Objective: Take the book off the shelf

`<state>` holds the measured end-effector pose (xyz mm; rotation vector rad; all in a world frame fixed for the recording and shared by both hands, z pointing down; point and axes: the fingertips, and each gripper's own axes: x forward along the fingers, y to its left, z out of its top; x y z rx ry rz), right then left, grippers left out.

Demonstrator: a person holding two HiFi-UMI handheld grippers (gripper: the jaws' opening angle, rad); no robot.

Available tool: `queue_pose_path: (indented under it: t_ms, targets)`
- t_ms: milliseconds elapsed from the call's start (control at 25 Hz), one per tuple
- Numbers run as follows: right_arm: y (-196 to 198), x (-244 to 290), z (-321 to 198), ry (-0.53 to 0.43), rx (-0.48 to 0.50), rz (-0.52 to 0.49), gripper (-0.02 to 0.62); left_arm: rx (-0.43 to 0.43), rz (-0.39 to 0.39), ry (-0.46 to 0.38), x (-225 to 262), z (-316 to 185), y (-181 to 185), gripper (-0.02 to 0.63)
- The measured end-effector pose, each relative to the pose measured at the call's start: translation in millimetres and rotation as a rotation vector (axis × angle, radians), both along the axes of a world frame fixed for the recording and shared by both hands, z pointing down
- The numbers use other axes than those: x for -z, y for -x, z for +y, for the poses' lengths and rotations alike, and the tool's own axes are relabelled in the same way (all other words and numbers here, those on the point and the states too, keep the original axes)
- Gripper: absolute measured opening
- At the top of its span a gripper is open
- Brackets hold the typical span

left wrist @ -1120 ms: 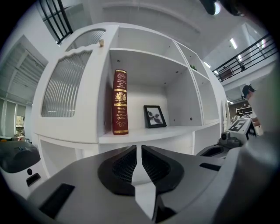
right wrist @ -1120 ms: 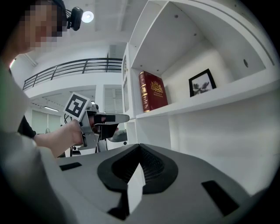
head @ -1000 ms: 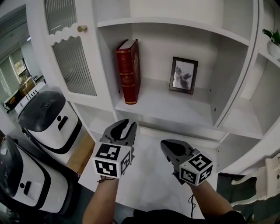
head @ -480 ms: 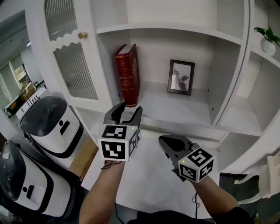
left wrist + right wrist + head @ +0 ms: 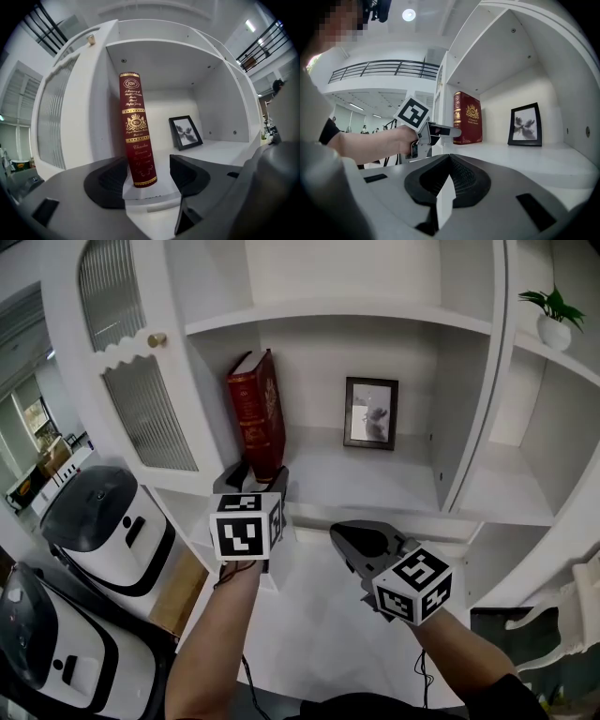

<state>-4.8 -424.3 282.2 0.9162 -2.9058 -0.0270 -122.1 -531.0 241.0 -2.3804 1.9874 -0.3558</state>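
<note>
Though head view hides them, left hand-held gripper (image 5: 149, 171) jaws just opening wide, book (image 5: 136, 131) framed between, untouched; right hand-held gripper (image 5: 449, 161) closed

Left hand-held gripper (image 5: 260, 472) has risen to the shelf (image 5: 375, 486) edge and its jaws have just opened wide. The book (image 5: 138, 131) now stands framed between them, ungripped. Right hand-held gripper (image 5: 337, 534) has lifted slightly.

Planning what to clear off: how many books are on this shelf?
1. The red book stands at the left end of the shelf, by the side wall, left of the framed picture. No other book shows, and none seems hidden.
</note>
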Motion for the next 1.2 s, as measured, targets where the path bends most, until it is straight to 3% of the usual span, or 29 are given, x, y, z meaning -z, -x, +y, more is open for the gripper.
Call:
queue_pose_path:
  t_ms: [680,920,1040,1200]
  targets:
    - [-11,-18,0,0.044,0.014,-0.021,0.014,0.045,-0.008,0.045,-2,-34,-1,0.291]
    - [-13,-20,5,0.048,0.020,-0.023,0.014,0.080,0.038,0.067,-5,-42,3,0.290]
    - [-18,-21,8,0.049,0.018,-0.025,0.014,0.090,0.027,0.063,-6,-41,7,0.242]
    - [-24,-22,12,0.052,0.014,-0.031,0.014,0.075,0.053,0.051,-5,-33,5,0.233]
